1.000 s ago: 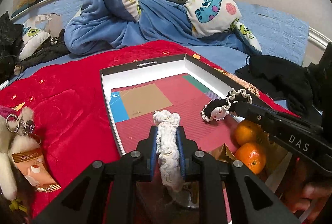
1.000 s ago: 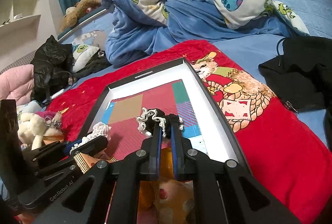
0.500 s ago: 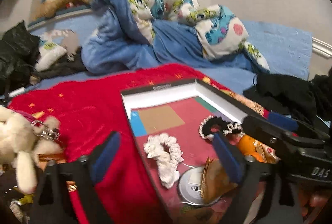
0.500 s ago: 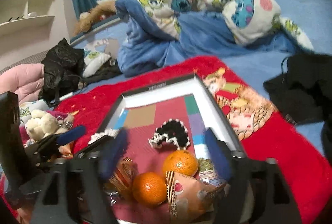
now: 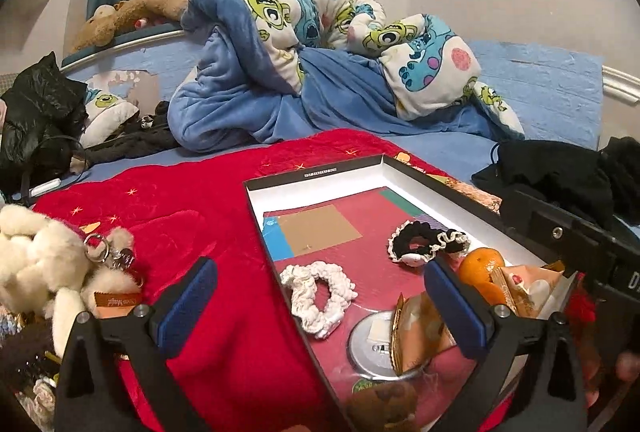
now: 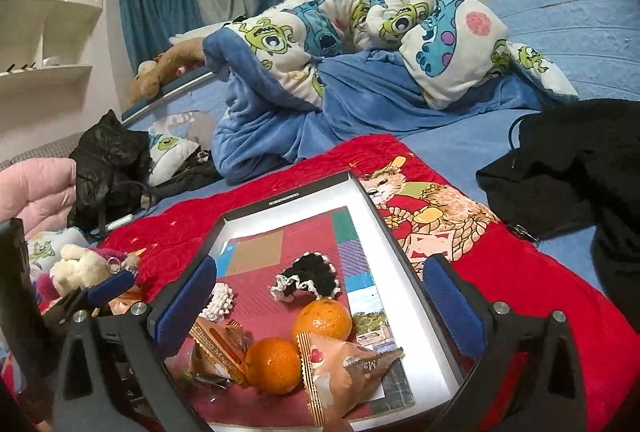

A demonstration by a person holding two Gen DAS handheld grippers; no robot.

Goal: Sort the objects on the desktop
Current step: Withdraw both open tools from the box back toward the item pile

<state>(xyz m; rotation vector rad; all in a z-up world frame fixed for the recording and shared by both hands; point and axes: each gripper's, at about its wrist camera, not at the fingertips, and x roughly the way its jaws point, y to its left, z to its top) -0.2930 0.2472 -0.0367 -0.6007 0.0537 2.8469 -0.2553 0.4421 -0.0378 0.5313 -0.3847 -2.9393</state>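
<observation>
Both scrunchies have dropped out of the fingers since a second ago and now lie loose in the box (image 5: 440,179), and both grippers have pulled back. The left gripper (image 5: 320,306) and the right gripper (image 6: 320,302) each hang with fingers spread wide, holding nothing.

Inside the box: two scrunchies, two oranges, two snack packets and one round tin lid. The white scrunchie (image 5: 318,296) lies near the box's left wall; the black scrunchie (image 5: 426,242) lies toward its right wall, well apart from the white one. The oranges (image 6: 298,342) sit touching at the near end, one snack packet (image 6: 344,372) against them and another (image 6: 218,346) at their left. The lid (image 5: 370,344) lies just beside the white scrunchie.

Left of the box, on the red blanket (image 5: 192,216), lies one plush toy (image 5: 44,264).
</observation>
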